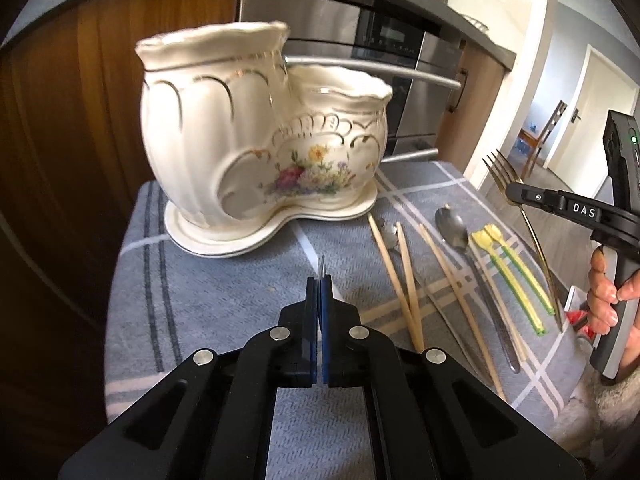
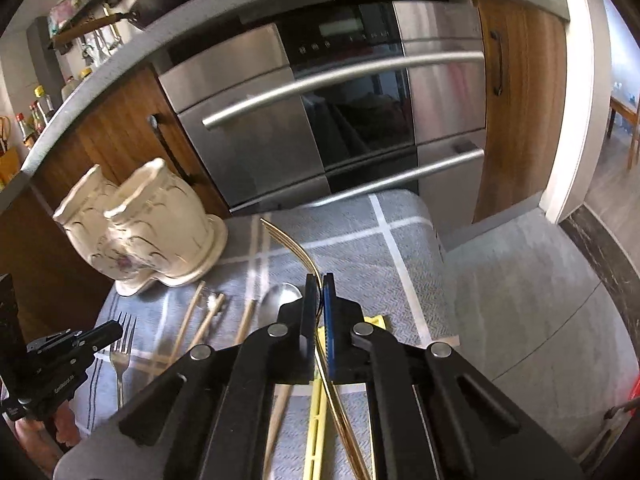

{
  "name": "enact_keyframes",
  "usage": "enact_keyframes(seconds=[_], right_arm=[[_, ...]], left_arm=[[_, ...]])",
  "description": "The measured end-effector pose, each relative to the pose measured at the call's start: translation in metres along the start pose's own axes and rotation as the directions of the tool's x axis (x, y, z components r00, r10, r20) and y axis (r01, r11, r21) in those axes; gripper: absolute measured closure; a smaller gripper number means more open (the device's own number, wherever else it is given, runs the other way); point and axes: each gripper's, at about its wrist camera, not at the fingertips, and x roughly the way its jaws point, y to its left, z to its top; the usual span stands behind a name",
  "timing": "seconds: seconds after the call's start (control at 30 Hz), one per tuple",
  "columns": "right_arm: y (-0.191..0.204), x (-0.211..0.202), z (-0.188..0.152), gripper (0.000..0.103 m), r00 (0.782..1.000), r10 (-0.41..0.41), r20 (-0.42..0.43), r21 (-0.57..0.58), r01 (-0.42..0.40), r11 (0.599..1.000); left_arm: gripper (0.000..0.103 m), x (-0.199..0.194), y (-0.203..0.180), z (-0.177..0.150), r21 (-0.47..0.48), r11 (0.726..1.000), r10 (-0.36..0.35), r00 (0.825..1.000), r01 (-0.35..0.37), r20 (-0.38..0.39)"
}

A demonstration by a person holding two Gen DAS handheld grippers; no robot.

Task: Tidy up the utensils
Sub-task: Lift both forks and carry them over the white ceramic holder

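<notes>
On the gray checked cloth [image 1: 224, 304] stands a white flowered holder [image 1: 256, 140]. Beside it lie chopsticks [image 1: 396, 276], a spoon [image 1: 460, 236] and yellow sticks [image 1: 516, 276]. Right claw [image 2: 319, 300] is clamped on a gold fork [image 2: 294, 246]. Left claw [image 1: 319, 292] is clamped on a silver fork [image 2: 121, 344].

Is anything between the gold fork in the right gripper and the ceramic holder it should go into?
Nothing visible. The right gripper holds the gold fork raised above the cloth; the ceramic holder stands apart, its openings uncovered.
</notes>
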Motion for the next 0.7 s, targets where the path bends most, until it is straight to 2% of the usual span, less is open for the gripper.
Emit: enact_keyframes(seconds=[0.17, 0.7], right_arm=[[0.008, -0.017, 0.001, 0.1, 0.999, 0.023, 0.034, -0.007, -0.023, 1.0], [0.05, -0.065, 0.008, 0.1, 0.988, 0.071, 0.138, -0.095, -0.058, 0.994]], left_arm=[[0.101, -0.021, 0.001, 0.002, -0.003, 1.0, -0.027, 0.998, 0.027, 0.051], [0.101, -0.085, -0.012, 0.016, 0.078, 0.997, -0.004, 0.974, -0.014, 0.225]])
